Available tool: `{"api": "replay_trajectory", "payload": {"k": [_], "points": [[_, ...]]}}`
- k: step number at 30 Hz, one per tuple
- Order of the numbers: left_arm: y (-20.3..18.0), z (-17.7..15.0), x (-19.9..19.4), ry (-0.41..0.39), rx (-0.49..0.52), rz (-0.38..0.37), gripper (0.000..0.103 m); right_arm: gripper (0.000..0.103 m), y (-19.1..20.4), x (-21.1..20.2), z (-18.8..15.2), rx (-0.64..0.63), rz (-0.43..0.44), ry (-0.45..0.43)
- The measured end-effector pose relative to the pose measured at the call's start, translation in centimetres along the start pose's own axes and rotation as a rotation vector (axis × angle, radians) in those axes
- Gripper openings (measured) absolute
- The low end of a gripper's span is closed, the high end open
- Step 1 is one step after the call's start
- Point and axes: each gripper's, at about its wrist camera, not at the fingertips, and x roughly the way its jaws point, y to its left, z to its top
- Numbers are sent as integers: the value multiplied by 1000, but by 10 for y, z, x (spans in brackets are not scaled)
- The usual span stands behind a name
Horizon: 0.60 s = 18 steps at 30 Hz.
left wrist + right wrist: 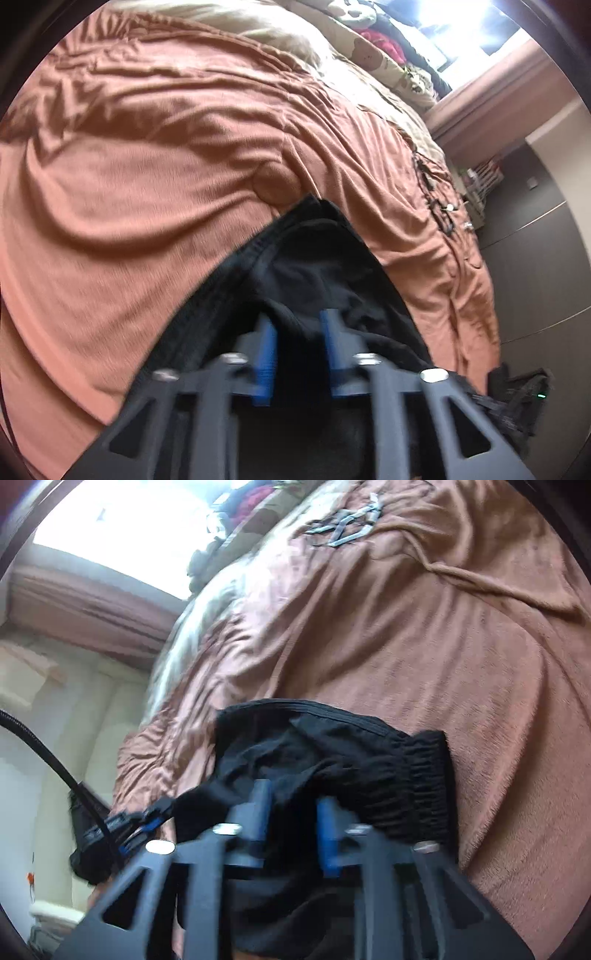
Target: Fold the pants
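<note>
The black pants (317, 266) lie bunched on a salmon bed cover (147, 177). My left gripper (297, 325) has its blue fingers (266, 354) pressed on a fold of the black cloth between them. In the right wrist view the pants (332, 746) show their gathered elastic waistband (424, 779) at the right. My right gripper (293, 805) is shut on black cloth, with its blue fingers (327, 834) either side of the fold. The left gripper (118, 830) also shows at the lower left of that view. The rest of the pants is hidden under the grippers.
A grey strap or tool (347, 524) lies far up the cover (443, 657). A beige quilt (266, 29) and patterned pillows (373, 51) sit at the bed's head by a bright window. Dark cupboards (535, 258) stand beside the bed. A black cable (40, 746) hangs at the left.
</note>
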Motion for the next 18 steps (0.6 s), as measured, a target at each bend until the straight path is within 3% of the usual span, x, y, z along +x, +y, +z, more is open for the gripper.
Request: {"api": "replay_trajectory", "payload": {"k": [1,2,6,11,18], "points": [[-2,3,-2,-13,19,22,67,57,3,-4,0,-19,3,-14],[-2,5,-2,-21,31,35,75,63,7,-9,1,-40,3,-29],[-9,9,1,-29,134,104,75,63,11,-29,2,-108,-1,-63],[-23,4,20,27,338,204,75,63,13,-40,-1,-218,-152,-52],[-23,1,48,127,504,229,74,63,21,-41,-4,-299,-246,-25]]}}
